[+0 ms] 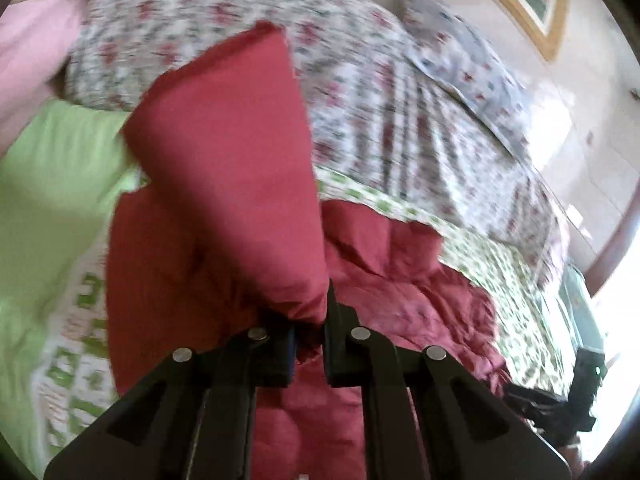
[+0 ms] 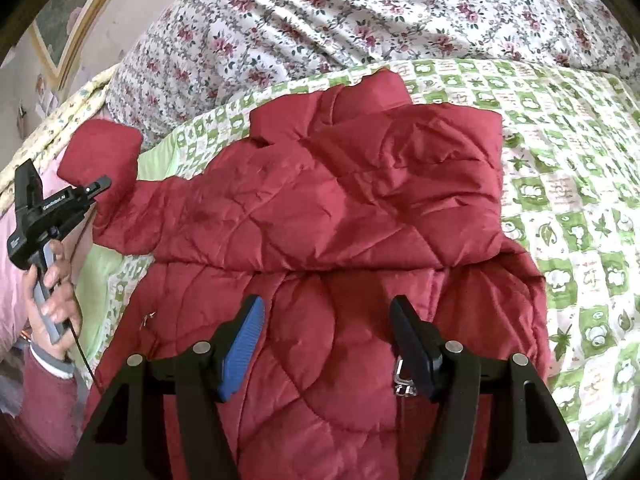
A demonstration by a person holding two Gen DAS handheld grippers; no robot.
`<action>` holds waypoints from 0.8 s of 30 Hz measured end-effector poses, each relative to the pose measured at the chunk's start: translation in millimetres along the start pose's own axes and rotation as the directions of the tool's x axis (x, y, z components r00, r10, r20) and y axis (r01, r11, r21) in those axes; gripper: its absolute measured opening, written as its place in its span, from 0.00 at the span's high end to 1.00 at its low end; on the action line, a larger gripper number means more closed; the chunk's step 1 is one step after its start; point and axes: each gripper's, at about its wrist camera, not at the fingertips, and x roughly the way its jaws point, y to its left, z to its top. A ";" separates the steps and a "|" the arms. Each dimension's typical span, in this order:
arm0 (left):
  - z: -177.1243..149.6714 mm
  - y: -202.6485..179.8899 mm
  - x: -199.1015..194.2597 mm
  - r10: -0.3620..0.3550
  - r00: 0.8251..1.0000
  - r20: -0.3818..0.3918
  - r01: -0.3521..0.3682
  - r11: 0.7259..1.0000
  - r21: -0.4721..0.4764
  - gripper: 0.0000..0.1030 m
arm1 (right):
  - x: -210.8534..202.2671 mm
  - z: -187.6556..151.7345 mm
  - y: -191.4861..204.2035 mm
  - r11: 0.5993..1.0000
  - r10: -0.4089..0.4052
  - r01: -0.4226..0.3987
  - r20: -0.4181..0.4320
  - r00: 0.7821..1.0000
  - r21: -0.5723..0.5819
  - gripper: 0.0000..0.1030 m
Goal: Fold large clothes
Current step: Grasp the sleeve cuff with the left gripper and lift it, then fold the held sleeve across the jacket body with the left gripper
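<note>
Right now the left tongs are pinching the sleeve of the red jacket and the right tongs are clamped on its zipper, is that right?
Not quite. The right tongs are open, hovering over the red jacket and gripping nothing, as the right wrist view shows. The left tongs do pinch the sleeve.

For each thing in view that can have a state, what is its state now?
red quilted jacket: lying on the bed, partly folded, one sleeve lifted
sleeve: raised, pinched in the left gripper
left gripper: shut on the sleeve
right gripper: open, empty, above the jacket
green patterned quilt: spread flat under the jacket
</note>
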 end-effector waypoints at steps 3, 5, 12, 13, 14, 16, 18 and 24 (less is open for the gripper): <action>-6.4 -26.8 10.4 -0.040 0.999 -0.035 0.041 0.998 0.037 0.93 | -3.5 1.8 -6.5 1.000 -0.001 0.000 0.007 1.000 0.013 0.35; -9.6 -44.9 18.4 -0.049 0.997 -0.063 0.053 0.996 0.071 0.93 | -6.0 2.9 -11.1 1.000 0.001 -0.001 0.013 1.000 0.022 0.35; -29.3 -104.4 50.0 -0.074 0.988 -0.138 0.097 0.981 0.166 0.93 | -11.4 4.2 -31.2 0.997 0.010 -0.012 0.026 1.000 0.071 0.35; -32.1 -109.8 53.8 -0.077 0.986 -0.148 0.102 0.979 0.175 0.93 | -12.4 4.5 -34.4 0.997 0.012 -0.014 0.029 1.000 0.079 0.35; -35.9 -116.7 58.2 -0.082 0.984 -0.159 0.111 0.977 0.184 0.93 | -13.3 4.9 -36.6 0.996 0.014 -0.016 0.031 0.999 0.085 0.35; -44.5 -131.1 68.0 -0.094 0.979 -0.182 0.130 0.971 0.200 0.93 | -15.4 6.6 -42.4 0.995 0.019 -0.022 0.037 0.999 0.097 0.35; -52.5 -141.9 76.9 -0.101 0.975 -0.199 0.143 0.967 0.211 0.93 | -17.4 8.8 -46.7 0.994 0.023 -0.028 0.043 0.999 0.104 0.35; -67.2 -168.3 102.1 -0.118 0.966 -0.229 0.169 0.961 0.217 0.93 | -20.4 18.3 -59.4 0.989 0.047 -0.055 0.061 0.997 0.136 0.35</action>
